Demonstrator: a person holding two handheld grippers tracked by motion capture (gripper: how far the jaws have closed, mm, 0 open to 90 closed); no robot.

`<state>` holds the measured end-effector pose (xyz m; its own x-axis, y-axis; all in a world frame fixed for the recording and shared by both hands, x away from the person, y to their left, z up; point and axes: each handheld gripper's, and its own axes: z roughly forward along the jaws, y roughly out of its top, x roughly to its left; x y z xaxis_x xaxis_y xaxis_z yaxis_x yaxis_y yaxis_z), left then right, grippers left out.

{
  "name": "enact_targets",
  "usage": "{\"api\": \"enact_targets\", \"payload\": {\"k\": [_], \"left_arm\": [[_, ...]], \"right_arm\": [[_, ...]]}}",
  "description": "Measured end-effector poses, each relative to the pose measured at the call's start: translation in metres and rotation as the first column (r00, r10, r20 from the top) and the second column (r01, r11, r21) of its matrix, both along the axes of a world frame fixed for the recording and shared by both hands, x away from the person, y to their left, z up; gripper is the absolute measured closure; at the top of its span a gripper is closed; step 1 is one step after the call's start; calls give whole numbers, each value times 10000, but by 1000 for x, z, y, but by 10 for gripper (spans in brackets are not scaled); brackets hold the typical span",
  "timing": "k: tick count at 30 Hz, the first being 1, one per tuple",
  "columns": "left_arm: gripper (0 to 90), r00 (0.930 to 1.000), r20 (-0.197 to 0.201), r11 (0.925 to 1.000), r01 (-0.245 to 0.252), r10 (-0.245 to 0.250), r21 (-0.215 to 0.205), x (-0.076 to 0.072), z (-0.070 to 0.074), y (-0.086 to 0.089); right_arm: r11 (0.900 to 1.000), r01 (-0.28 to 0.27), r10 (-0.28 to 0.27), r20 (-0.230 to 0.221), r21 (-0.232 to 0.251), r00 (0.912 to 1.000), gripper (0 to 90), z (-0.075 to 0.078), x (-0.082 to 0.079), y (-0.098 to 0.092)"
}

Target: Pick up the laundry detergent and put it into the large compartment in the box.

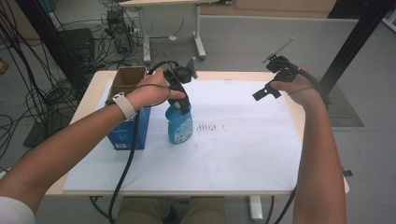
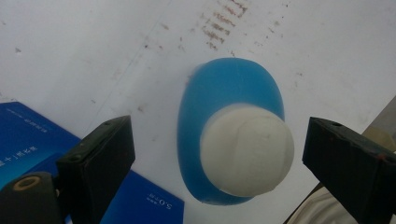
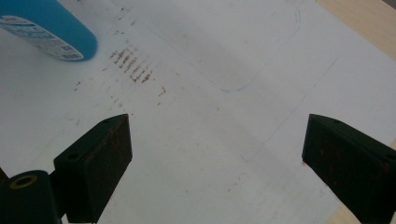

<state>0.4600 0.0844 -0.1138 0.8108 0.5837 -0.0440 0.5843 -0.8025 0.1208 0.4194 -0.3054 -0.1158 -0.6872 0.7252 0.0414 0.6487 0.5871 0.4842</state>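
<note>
A blue bottle with a white cap is seen standing upright on the white sheet that covers the table, just beside a blue box at its left; whether bottle and box touch cannot be told; the left gripper is held directly above the bottle, pointed downward, and in the left gripper view its jaws are spread wide, one on each side of the cap, with clear gaps between each jaw and the cap, so nothing is gripped; the cap is seen from above, with the blue shoulder of the bottle around it and a corner of the blue box at the lower left; an open brown cardboard box is placed behind the blue box, near the far left edge of the table; the right gripper is held raised over the far right part of the sheet, well apart from the bottle; in the right gripper view its jaws are likewise spread wide and hold nothing, with the stained sheet below them; a patch of brown marks is seen on the sheet near the base of the bottle.
</note>
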Motion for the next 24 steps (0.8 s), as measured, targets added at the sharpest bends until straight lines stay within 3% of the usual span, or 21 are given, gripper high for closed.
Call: {"api": "enact_targets", "payload": {"k": [24], "left_arm": [[95,10000,-35,10000,-58,58,-45,1,-1,1]], "right_arm": [[10000,19,-19,-15,21,10000,81,-1,1,-1]]}}
